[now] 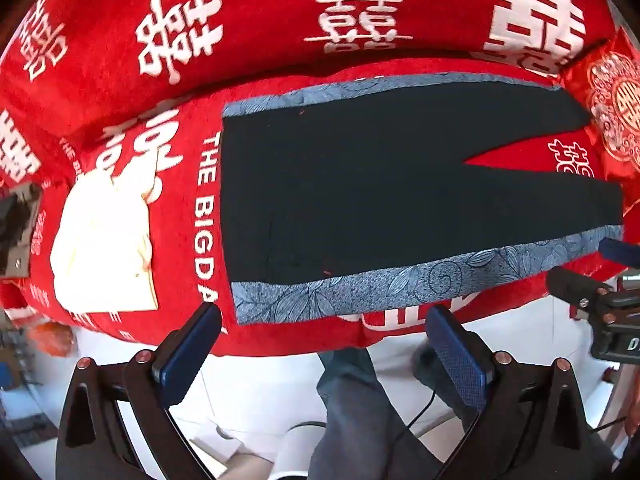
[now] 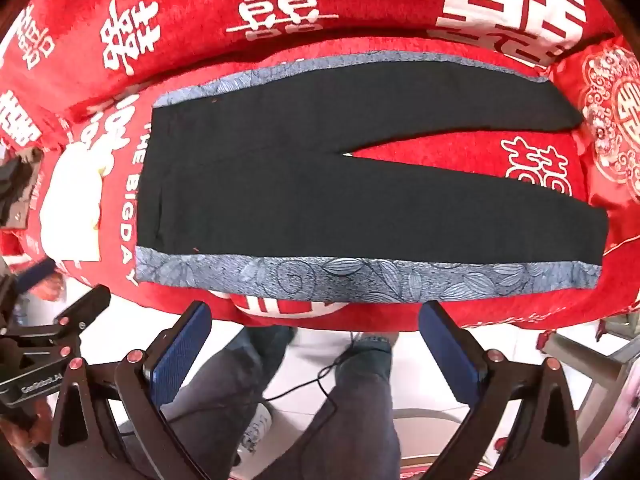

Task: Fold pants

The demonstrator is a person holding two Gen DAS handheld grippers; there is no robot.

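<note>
While the black pants (image 2: 360, 184) lie flat on the red blanket (image 2: 280, 8), the left gripper (image 1: 324, 320) and right gripper (image 2: 316, 316) hover over the blanket's near edge, jaws wide and empty

Bright even light, strong fisheye bending, dark vignetted corners

Each hand-held gripper (image 1: 324, 344) (image 2: 316, 340) has black arms, copper-coloured screws and blue textured pads (image 1: 460, 360).
</note>
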